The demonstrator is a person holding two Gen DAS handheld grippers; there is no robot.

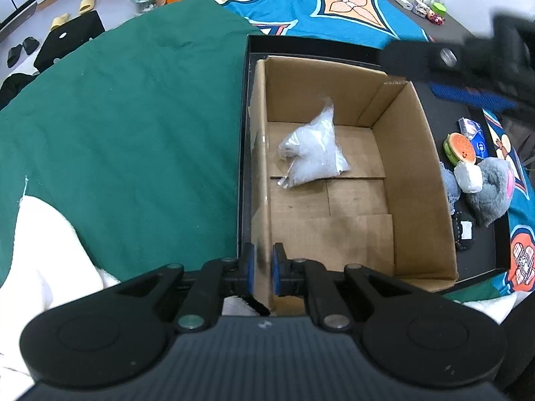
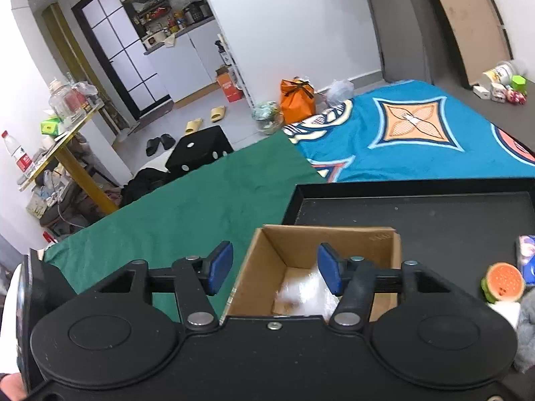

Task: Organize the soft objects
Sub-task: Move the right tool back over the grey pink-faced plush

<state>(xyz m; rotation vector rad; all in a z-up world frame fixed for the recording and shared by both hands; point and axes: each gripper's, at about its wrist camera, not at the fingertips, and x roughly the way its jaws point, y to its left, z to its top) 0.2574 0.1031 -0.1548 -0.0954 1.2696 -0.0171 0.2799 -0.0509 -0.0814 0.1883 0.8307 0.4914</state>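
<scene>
An open cardboard box (image 1: 411, 180) stands on a black tray (image 1: 481, 260) on the bed. A clear bag of white stuffing (image 1: 312, 152) lies on the box floor; it also shows in the right wrist view (image 2: 307, 292). My left gripper (image 1: 263, 269) is shut on the box's near-left wall (image 1: 262, 200). My right gripper (image 2: 274, 267) is open and empty above the box (image 2: 367, 244); it shows blurred in the left wrist view (image 1: 468, 70). A burger plush (image 1: 459, 150), a white soft block (image 1: 468, 177) and a grey fluffy toy (image 1: 491, 190) lie right of the box.
A green cloth (image 1: 133, 133) covers the bed left of the tray, a teal patterned blanket (image 2: 418, 133) beyond. A small blue pack (image 1: 473, 133) and dark cloth (image 1: 463, 230) lie on the tray. White fabric (image 1: 43, 250) is at the near left. Slippers and bags are on the floor.
</scene>
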